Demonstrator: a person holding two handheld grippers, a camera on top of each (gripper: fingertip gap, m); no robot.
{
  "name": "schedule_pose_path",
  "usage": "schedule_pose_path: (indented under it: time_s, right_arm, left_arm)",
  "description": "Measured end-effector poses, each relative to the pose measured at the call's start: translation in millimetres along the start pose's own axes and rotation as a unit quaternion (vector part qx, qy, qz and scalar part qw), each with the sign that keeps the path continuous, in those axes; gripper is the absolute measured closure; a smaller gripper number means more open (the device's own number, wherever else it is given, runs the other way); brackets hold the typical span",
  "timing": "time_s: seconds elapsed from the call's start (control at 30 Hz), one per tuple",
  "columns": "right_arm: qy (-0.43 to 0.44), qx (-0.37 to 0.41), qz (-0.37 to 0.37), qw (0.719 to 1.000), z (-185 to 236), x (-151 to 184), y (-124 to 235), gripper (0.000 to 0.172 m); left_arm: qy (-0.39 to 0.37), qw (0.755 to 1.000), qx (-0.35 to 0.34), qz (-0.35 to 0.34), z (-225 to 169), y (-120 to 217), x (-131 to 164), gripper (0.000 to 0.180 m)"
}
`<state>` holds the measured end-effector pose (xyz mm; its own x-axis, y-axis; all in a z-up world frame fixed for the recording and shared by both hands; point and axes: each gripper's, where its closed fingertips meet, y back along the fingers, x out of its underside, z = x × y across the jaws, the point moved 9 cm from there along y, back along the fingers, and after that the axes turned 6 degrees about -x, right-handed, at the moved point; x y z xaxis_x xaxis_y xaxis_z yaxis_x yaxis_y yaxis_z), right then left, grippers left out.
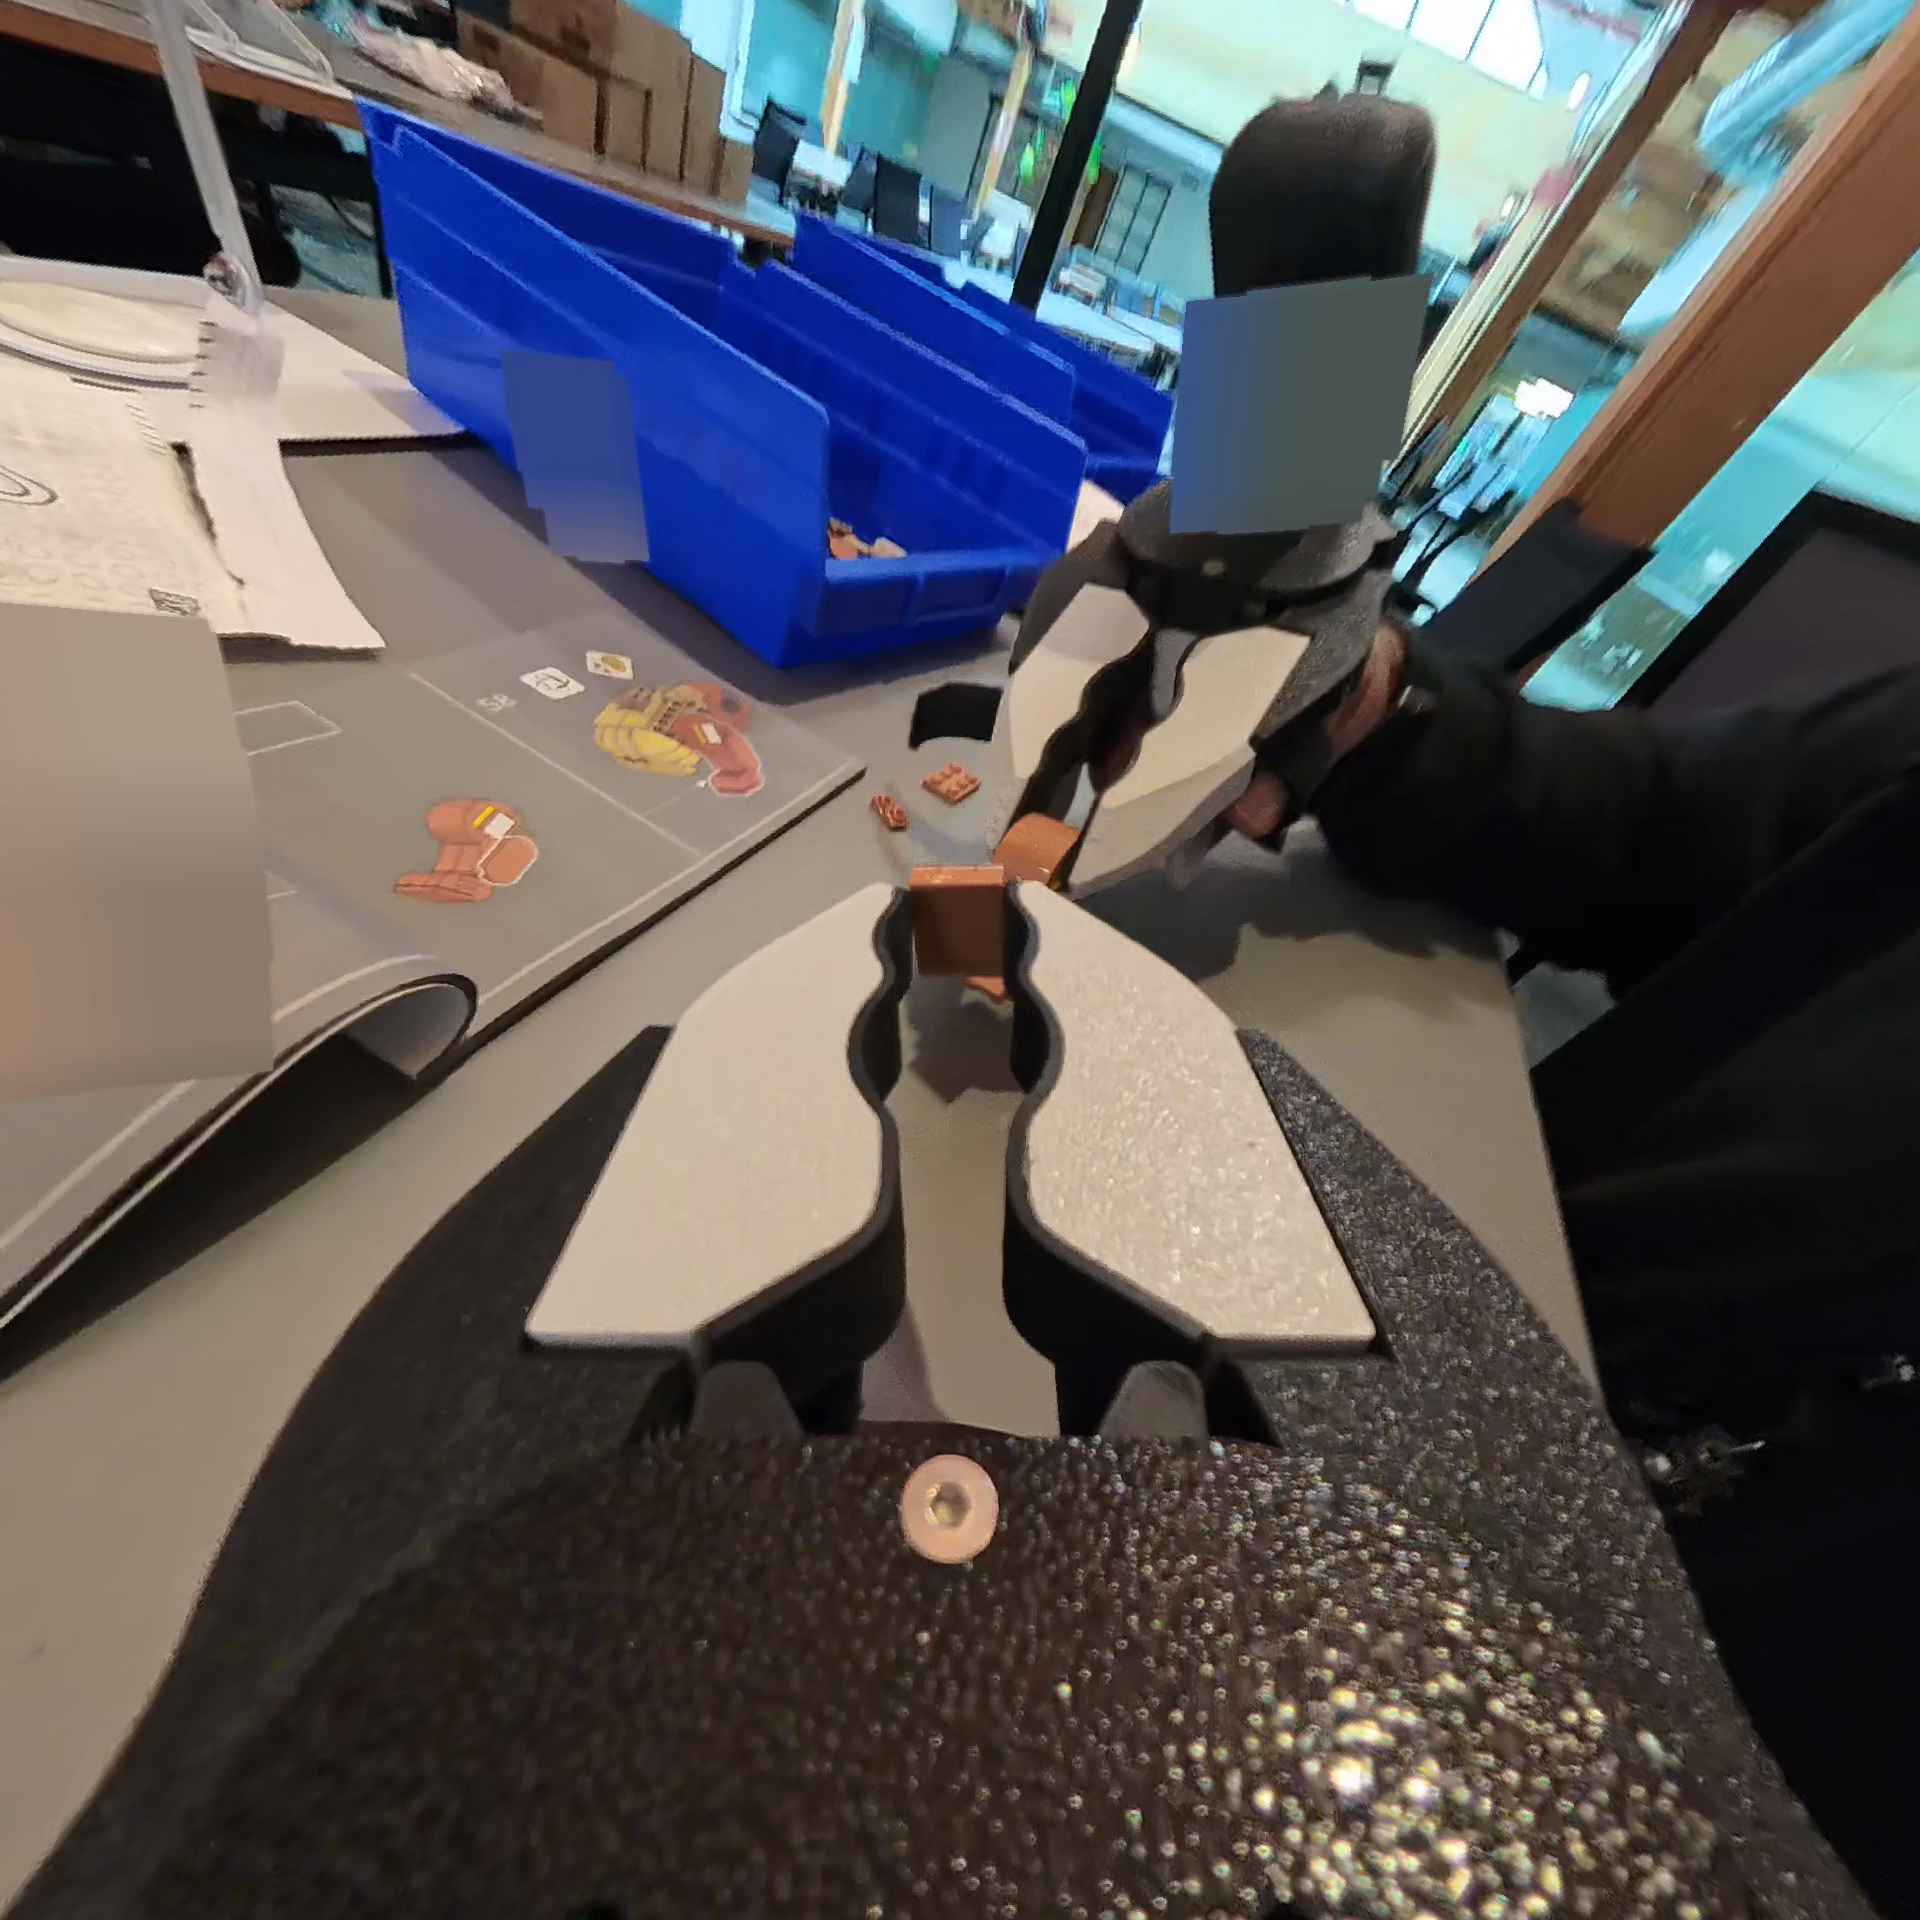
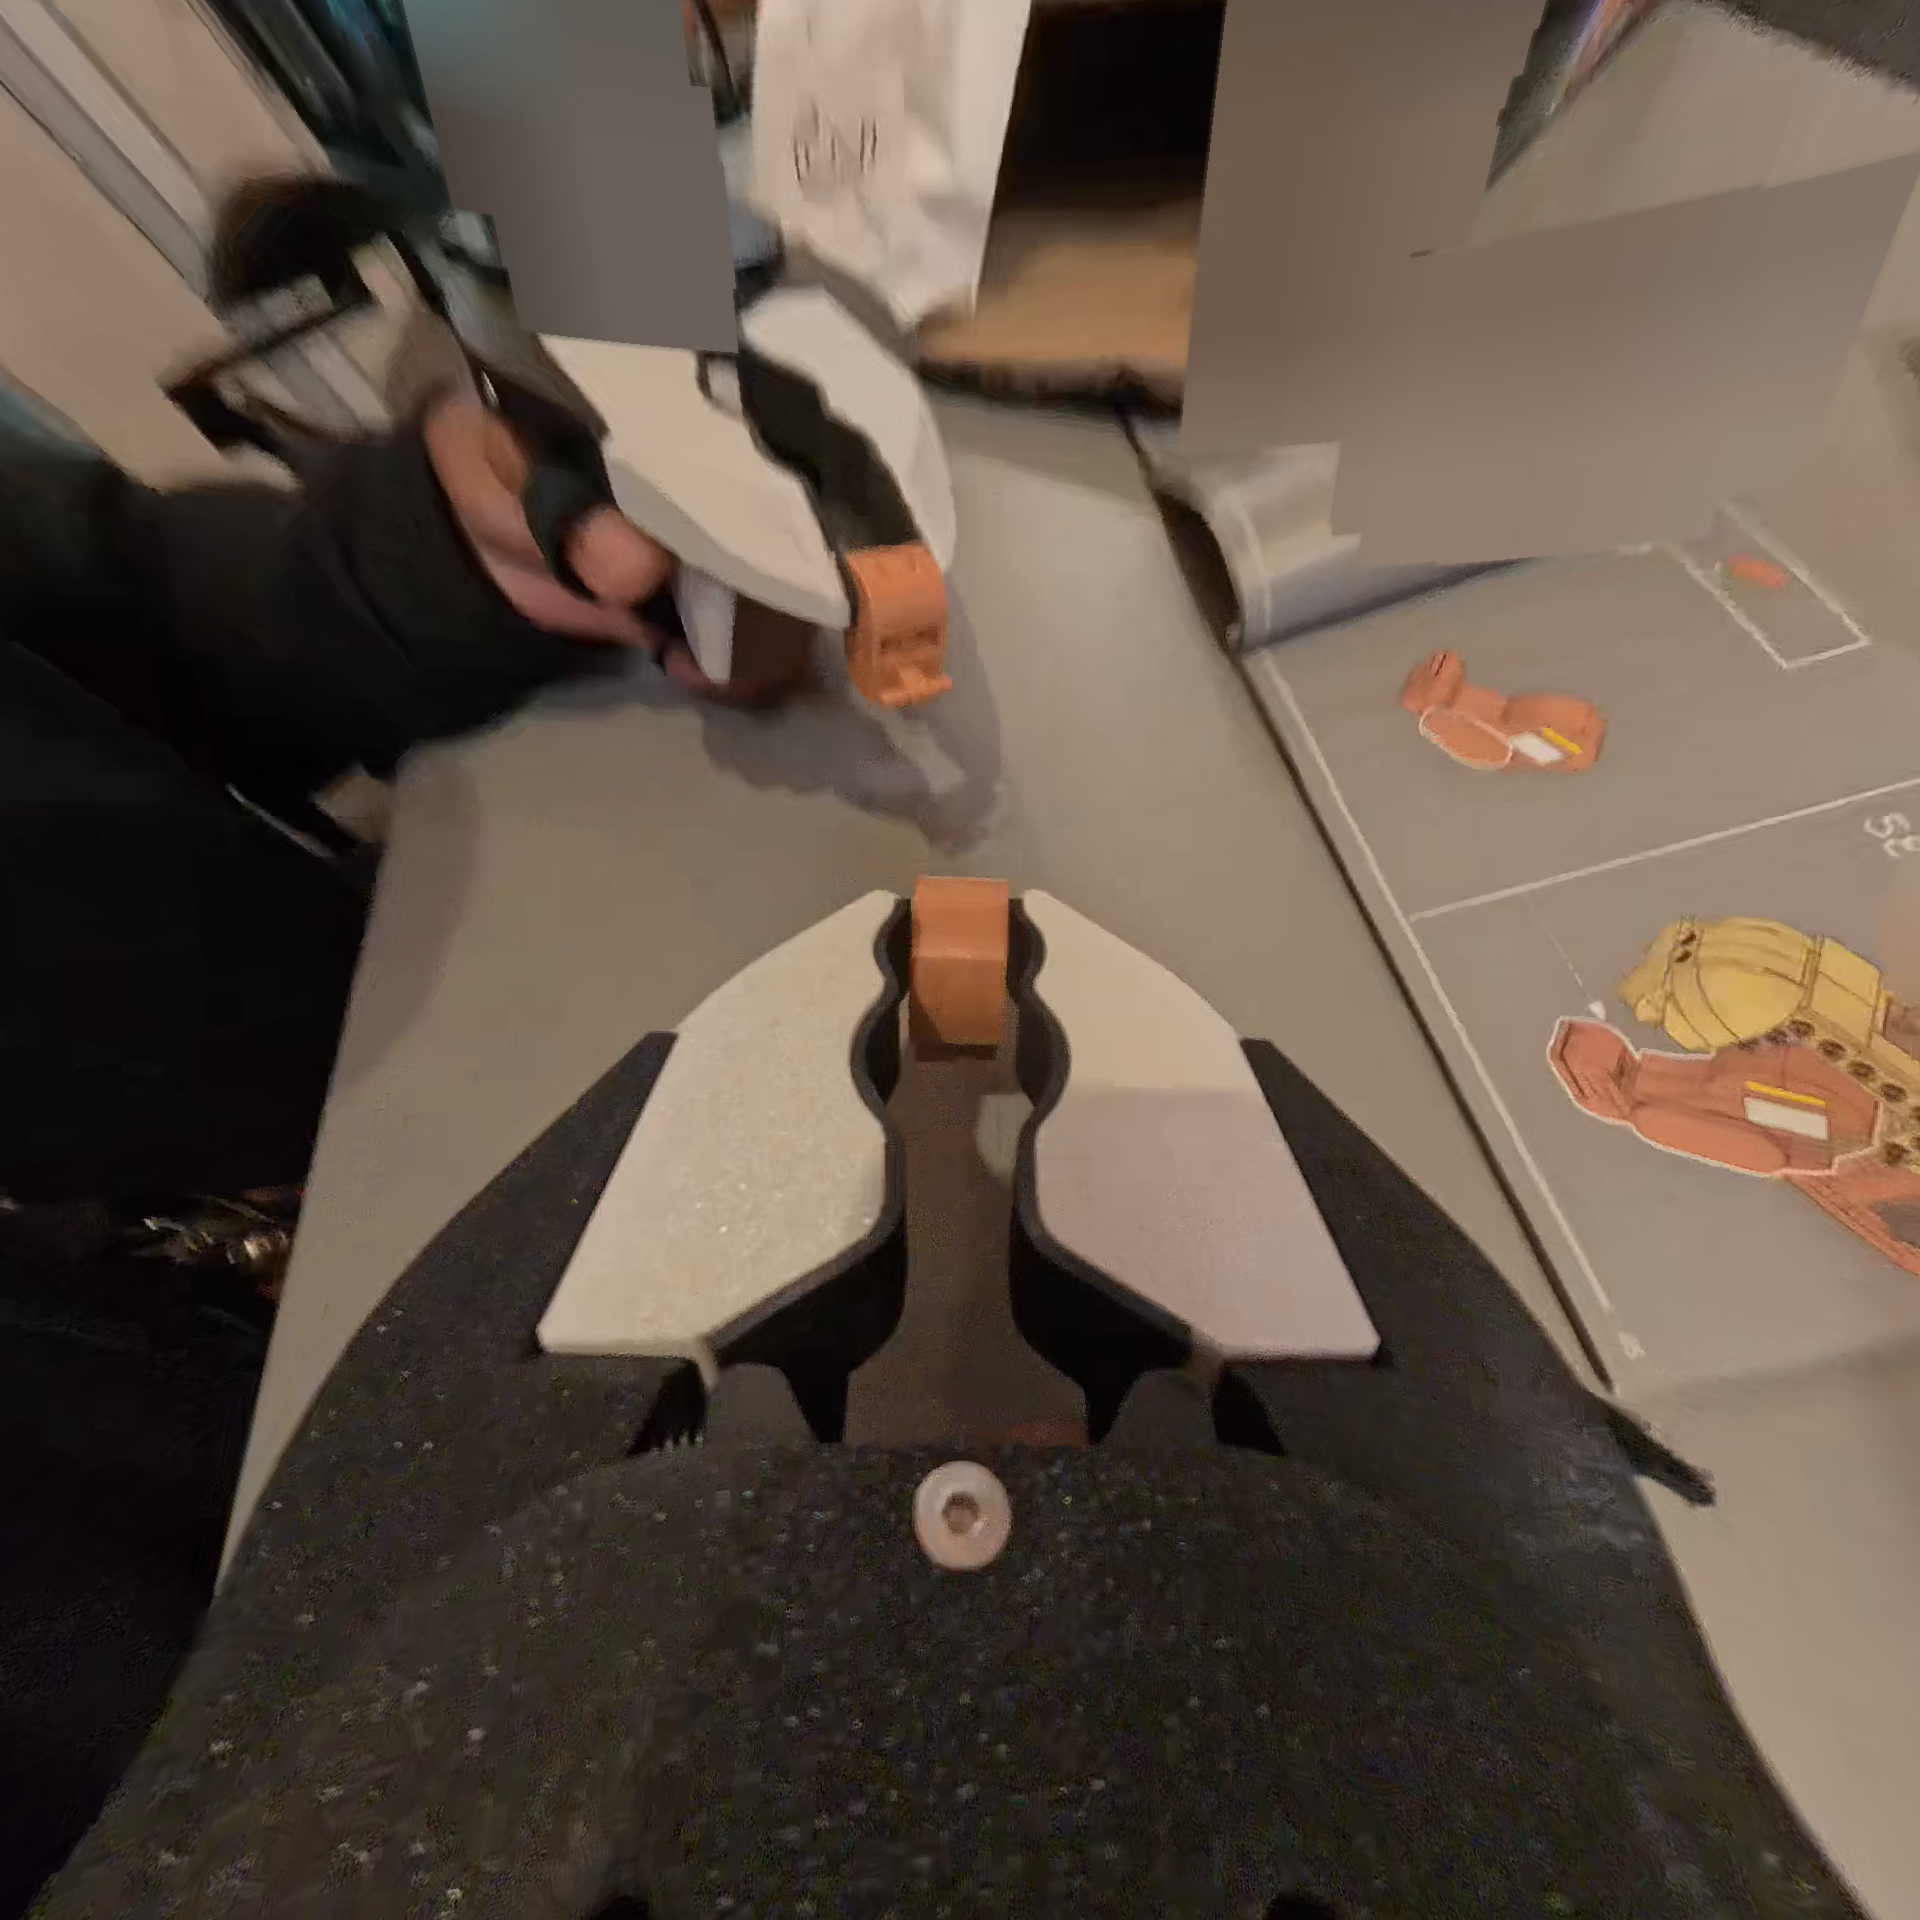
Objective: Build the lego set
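Left wrist view: left gripper (image 1: 958, 925) and right gripper (image 1: 1070, 831) each pinch a brown brick (image 1: 956, 920)

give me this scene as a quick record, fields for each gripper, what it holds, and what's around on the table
left gripper: jaws shut on a brown flat-faced piece, held above the table
right gripper: jaws shut on a brown rounded piece
spacing: the two held pieces are close together, tips nearly meeting
loose parts: small studded plate and a smaller brown bit on the table
booklet: open, left of the grippers
bins: blue, behind; the nearest has a few brown parts
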<state>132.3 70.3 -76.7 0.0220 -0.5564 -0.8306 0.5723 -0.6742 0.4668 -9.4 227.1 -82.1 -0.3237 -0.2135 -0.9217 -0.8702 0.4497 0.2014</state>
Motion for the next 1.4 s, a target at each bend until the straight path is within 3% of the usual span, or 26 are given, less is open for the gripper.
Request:
schedule_pose_path:
  time_s: [0.23,0.57,0.9,1.17,1.4]
  right_arm:
    - [0.059,0.020,0.091,0.994,10.3,7.9,-13.0,0.154]
    - [0.064,0.042,0.108,0.991,9.8,16.1,-10.8,0.154]
    - [0.051,0.052,0.094,0.993,19.2,25.0,5.5,0.136]
    - [0.113,0.117,0.161,0.973,21.0,35.2,-14.9,0.129]
    - [0.113,0.141,0.150,0.972,21.3,34.0,-25.8,0.131]
  left_arm:
    - [-0.060,0.997,-0.003,0.055,-10.4,-7.7,6.0,0.165]
    - [-0.077,0.994,0.003,0.072,-13.6,-7.7,8.6,0.165]
    - [-0.068,0.995,0.012,0.071,-12.4,-6.5,8.2,0.165]
    - [-0.066,0.995,0.014,0.071,-12.3,-6.8,8.2,0.165]
    - [-0.069,0.995,0.016,0.072,-13.2,-6.6,8.5,0.165]
